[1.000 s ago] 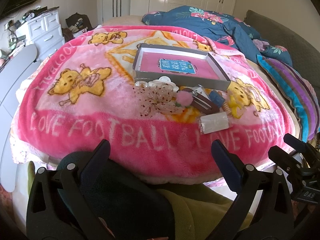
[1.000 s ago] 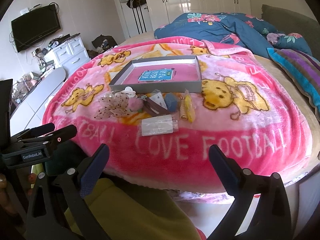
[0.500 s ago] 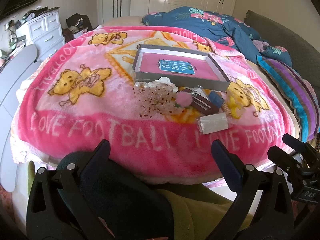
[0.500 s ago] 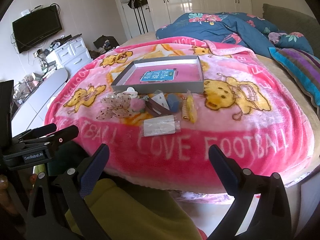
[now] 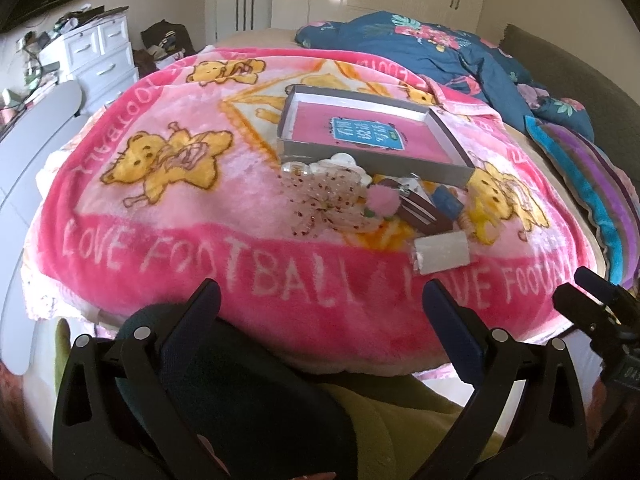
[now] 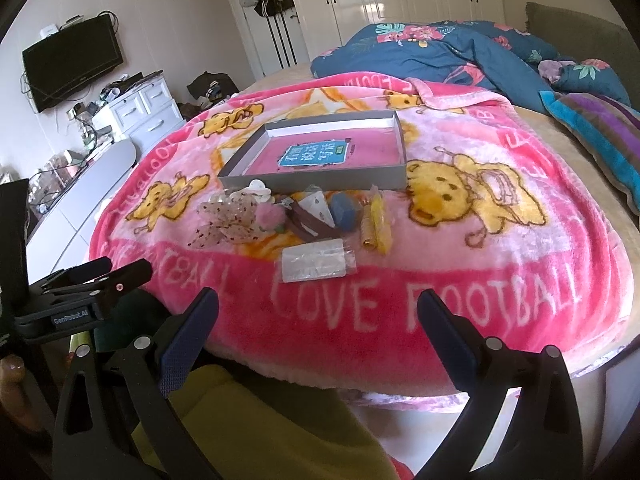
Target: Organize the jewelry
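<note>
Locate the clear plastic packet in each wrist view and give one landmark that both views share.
Left wrist view: the clear plastic packet lies right of centre, nearest of the pile, on the blanket's dark pink band.
Right wrist view: the packet lies just left of centre, above the word LOVE.
Shared landmark: the grey box with a pink floor, behind the pile.

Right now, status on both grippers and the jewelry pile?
Left gripper open, empty; right gripper open, empty. Small accessories piled on pink fleece blanket, outside shallow grey cardboard tray. Nothing blocking.
</note>
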Available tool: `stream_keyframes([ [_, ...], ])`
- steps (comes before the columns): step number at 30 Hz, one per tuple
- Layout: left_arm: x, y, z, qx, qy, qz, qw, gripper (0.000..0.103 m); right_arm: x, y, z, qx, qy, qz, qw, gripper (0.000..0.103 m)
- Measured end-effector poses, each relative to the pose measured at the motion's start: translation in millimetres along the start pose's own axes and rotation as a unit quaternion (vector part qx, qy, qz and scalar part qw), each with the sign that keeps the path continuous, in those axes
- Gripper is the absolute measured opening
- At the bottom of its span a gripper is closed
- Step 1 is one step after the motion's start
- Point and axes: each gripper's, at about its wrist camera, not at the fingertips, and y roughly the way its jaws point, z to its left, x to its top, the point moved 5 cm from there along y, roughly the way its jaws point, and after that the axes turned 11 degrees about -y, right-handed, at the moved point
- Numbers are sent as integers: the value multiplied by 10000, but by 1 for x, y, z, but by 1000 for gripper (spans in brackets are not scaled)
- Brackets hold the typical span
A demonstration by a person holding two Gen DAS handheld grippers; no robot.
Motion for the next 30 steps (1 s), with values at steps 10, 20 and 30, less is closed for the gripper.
stream_keyframes([
  [10, 18, 13, 31, 285, -385, -25, 9988, 95, 21, 17, -20, -6, -25, 12, 10000, 99],
  [20, 41, 31, 42, 358, -549, 12, 9978, 95, 35, 41, -42, -100, 5, 126, 9999, 99],
  [30, 48, 89, 22, 192, -336, 577, 9976, 95, 37, 86, -66, -121, 201, 384, 9990, 96],
])
